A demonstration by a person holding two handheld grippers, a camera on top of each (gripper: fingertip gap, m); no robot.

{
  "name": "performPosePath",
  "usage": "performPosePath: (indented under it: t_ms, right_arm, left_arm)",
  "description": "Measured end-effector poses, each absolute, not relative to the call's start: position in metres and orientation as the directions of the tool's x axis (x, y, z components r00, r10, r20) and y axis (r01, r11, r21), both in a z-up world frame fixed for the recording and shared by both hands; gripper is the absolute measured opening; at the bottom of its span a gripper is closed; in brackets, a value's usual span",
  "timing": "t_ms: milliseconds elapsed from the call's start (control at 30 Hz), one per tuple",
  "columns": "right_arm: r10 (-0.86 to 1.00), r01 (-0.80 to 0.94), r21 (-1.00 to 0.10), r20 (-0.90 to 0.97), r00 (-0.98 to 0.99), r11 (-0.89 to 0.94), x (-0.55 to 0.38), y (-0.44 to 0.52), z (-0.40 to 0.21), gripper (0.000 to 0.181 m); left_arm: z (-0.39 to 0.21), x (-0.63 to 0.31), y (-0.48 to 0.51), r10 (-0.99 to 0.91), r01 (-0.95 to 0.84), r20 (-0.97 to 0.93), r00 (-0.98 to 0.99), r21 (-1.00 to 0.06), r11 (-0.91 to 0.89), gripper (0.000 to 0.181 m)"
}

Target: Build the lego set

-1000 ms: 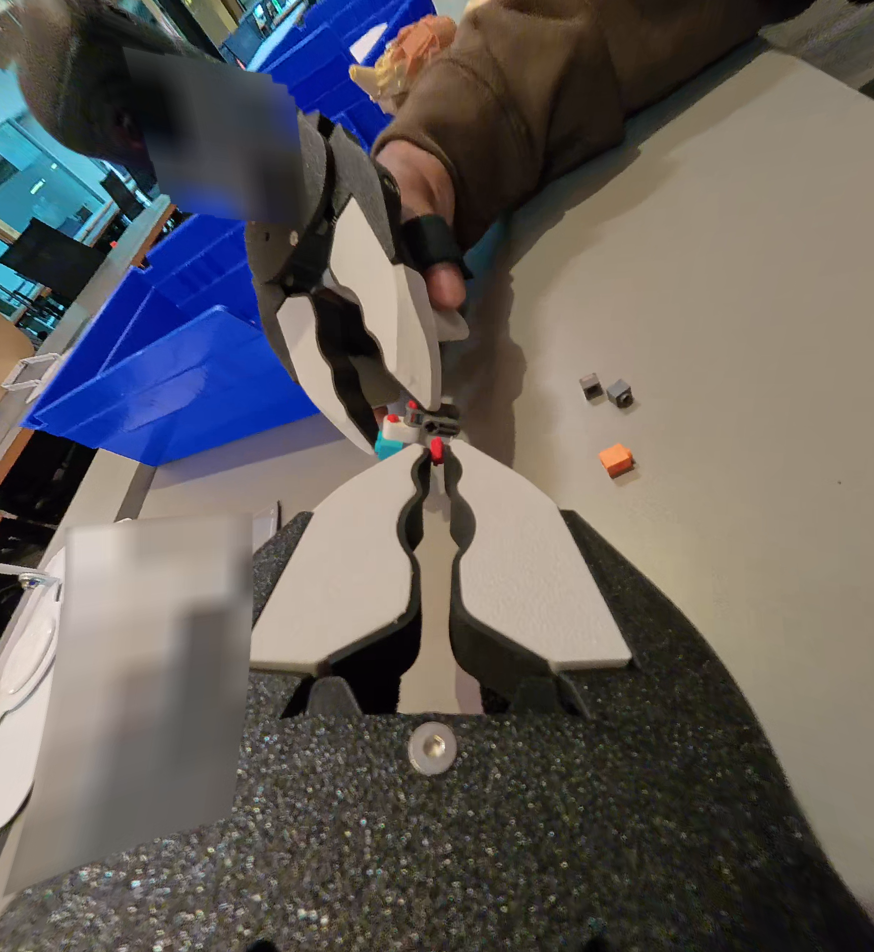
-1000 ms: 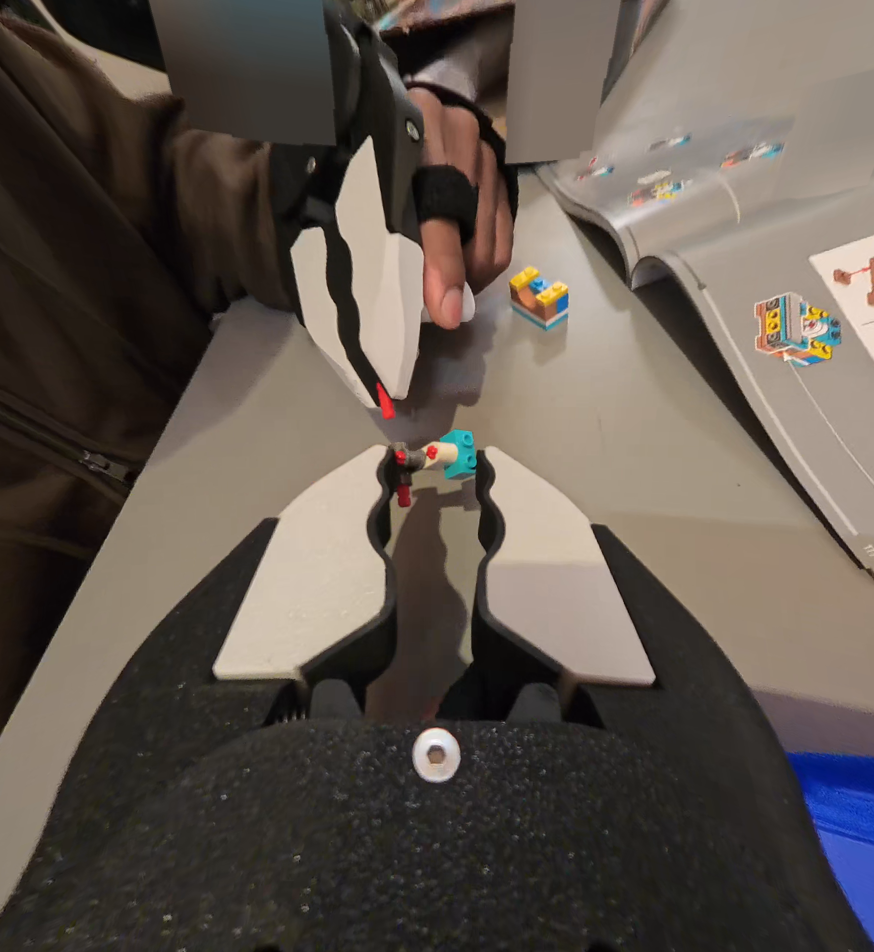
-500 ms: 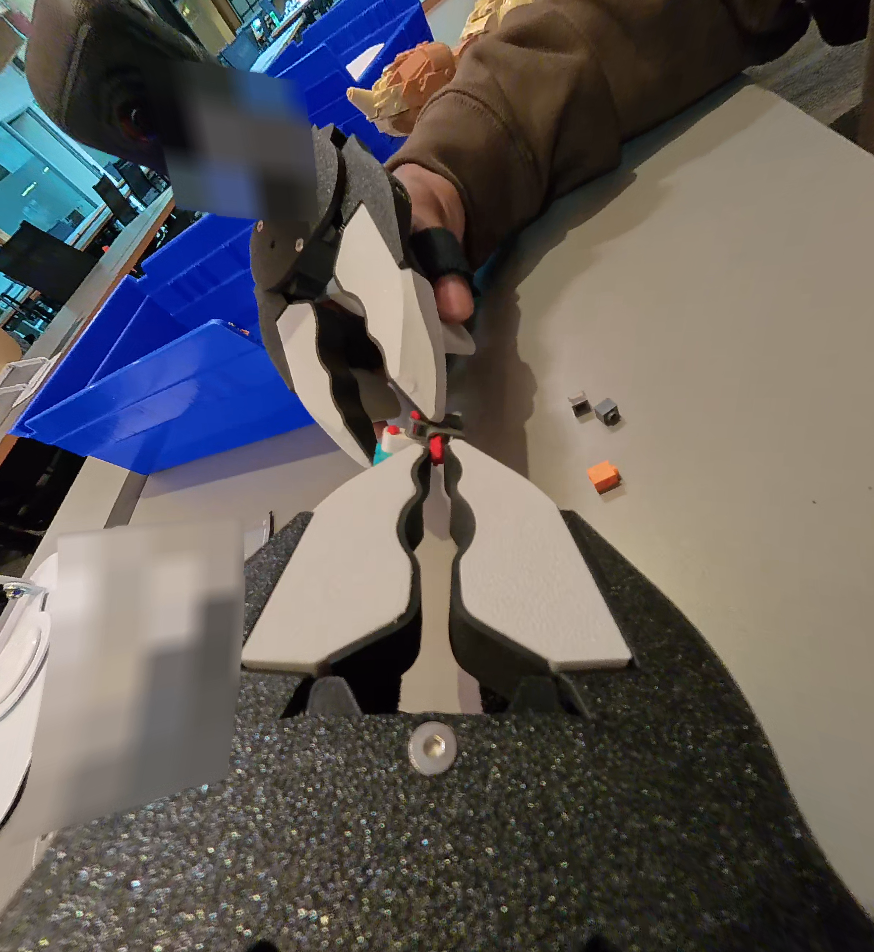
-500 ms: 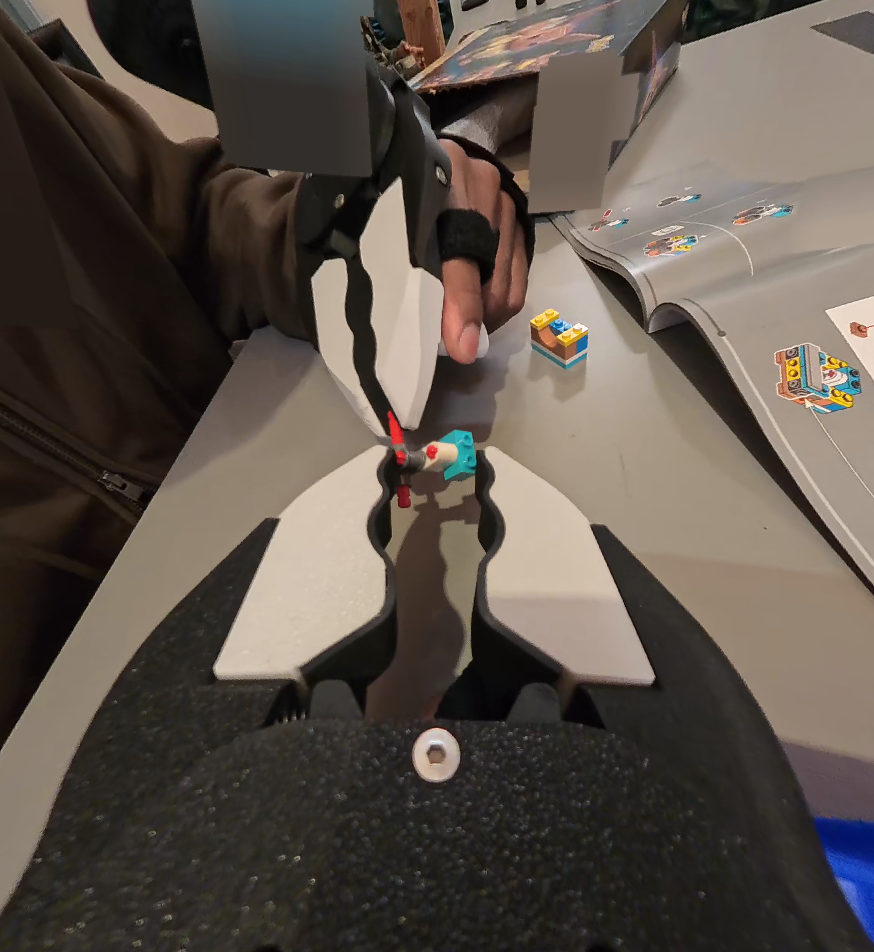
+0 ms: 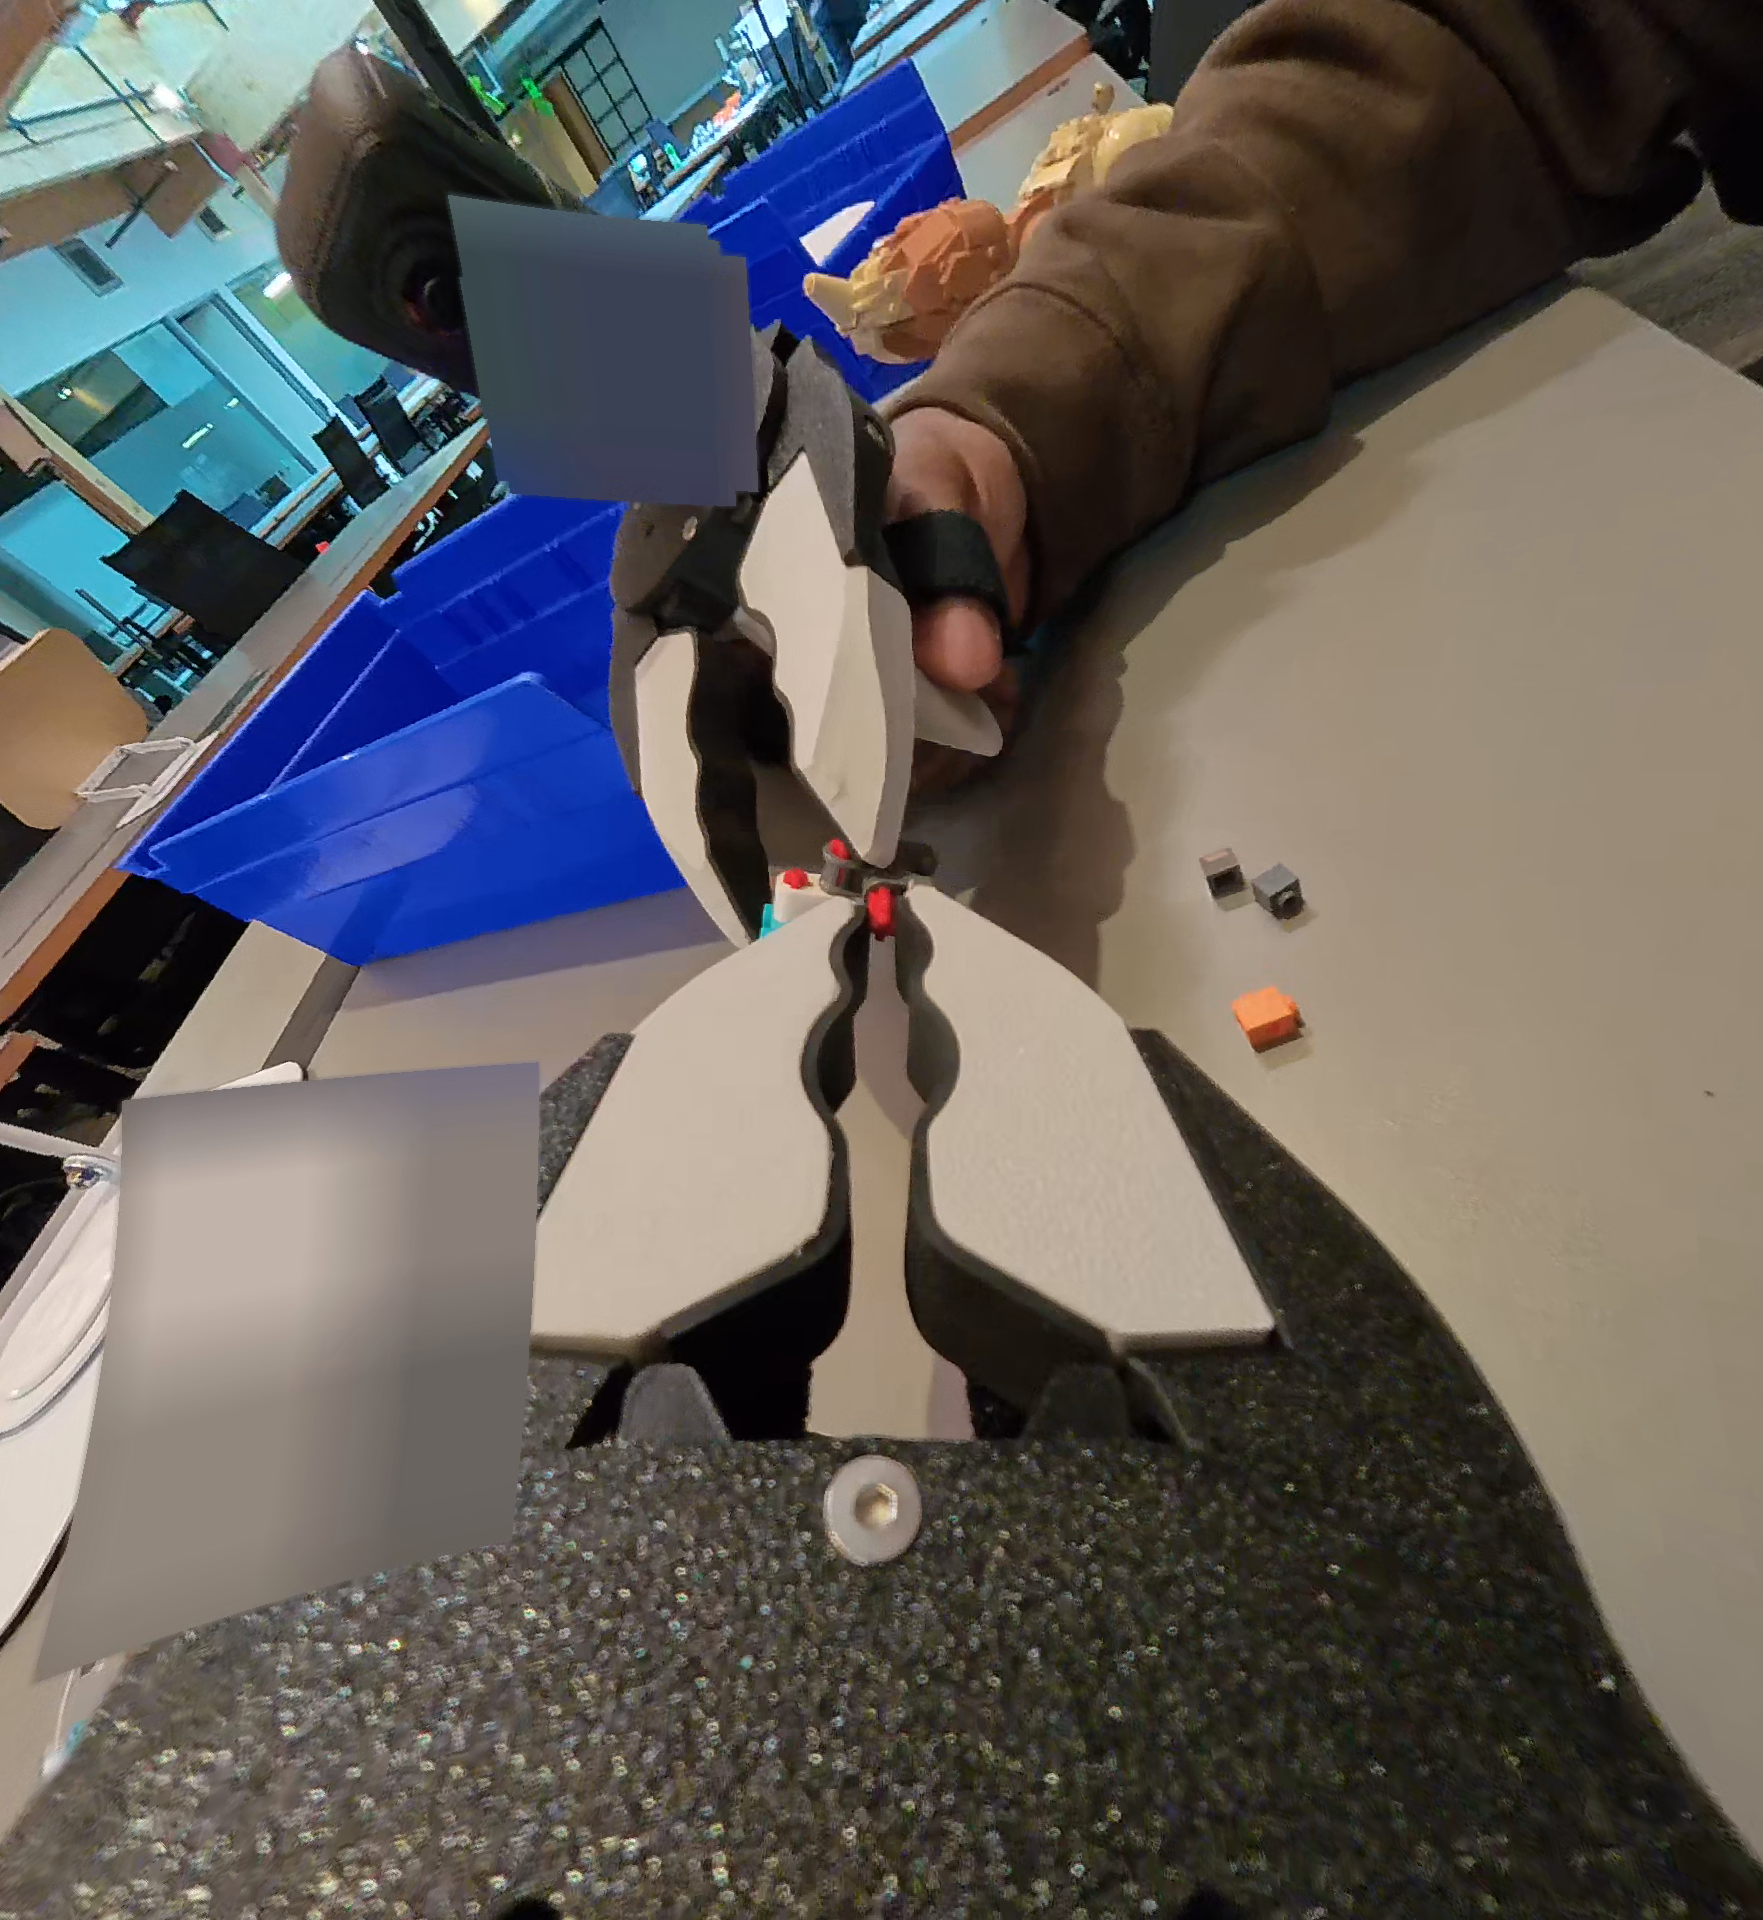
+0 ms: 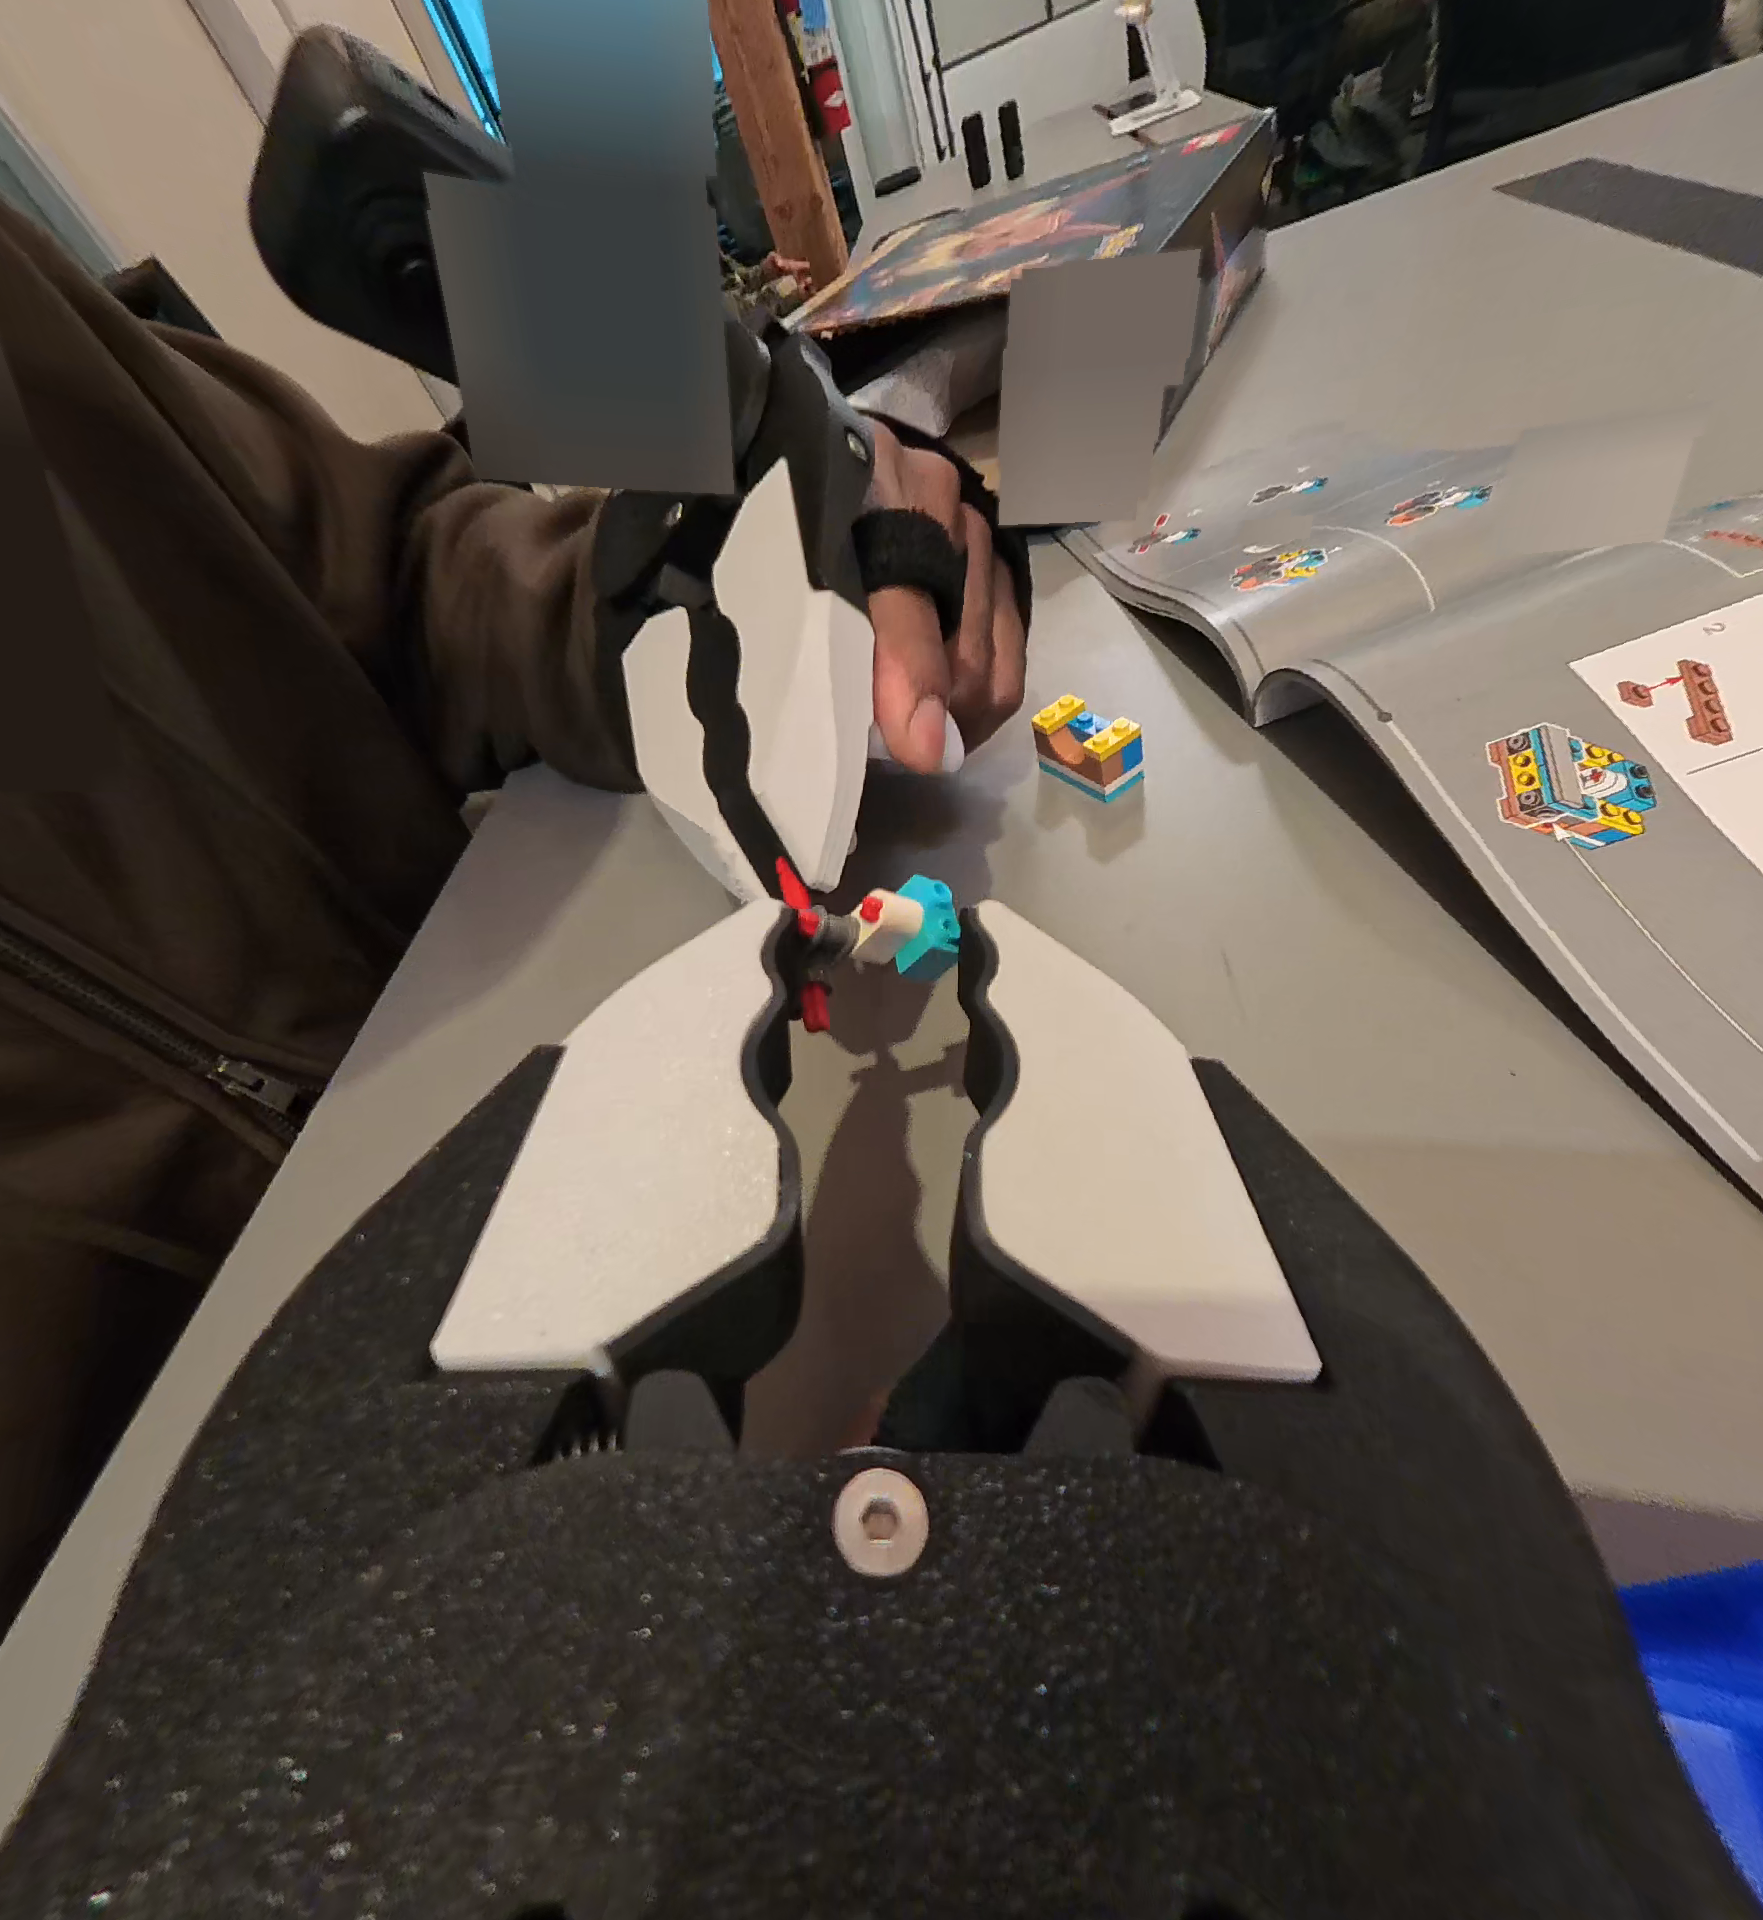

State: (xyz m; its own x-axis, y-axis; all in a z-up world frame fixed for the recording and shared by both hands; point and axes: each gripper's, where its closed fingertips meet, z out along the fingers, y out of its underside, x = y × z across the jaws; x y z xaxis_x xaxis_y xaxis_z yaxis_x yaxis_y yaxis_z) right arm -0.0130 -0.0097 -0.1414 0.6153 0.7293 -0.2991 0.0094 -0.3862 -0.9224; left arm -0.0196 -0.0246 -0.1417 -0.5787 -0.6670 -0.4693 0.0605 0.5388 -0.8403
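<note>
Above the grey table [image 6: 1272,987], both grippers pinch the small lego piece [image 6: 887,930].

Left tongs [image 5: 879,914] pinched, right tongs [image 6: 872,935] clamped

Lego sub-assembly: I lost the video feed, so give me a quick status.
Right gripper shut on teal-and-tan sub-assembly, held above table. Left gripper shut on red piece, meeting it at the tip. Nothing in the way.

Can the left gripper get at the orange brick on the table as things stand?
Probably not yet: the left gripper is shut on a red piece. The orange brick itself lies unobstructed nearby.
</note>
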Motion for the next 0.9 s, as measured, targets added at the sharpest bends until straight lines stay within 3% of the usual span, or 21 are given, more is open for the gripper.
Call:
performPosePath:
  t_ms: [400,900]
  right_arm:
    - [0.710,-0.160,-0.917,-0.386,0.589,-0.366,-0.011,-0.008,-0.122,0.030]
    - [0.682,-0.243,-0.838,-0.541,0.491,-0.489,-0.016,-0.015,-0.123,0.030]
  left_arm:
    - [-0.122,-0.018,-0.023,-0.712,0.138,-0.485,-0.508,-0.862,0.488,0.004]
    - [-0.122,-0.019,-0.035,-0.680,0.157,-0.525,-0.512,-0.836,0.527,0.004]
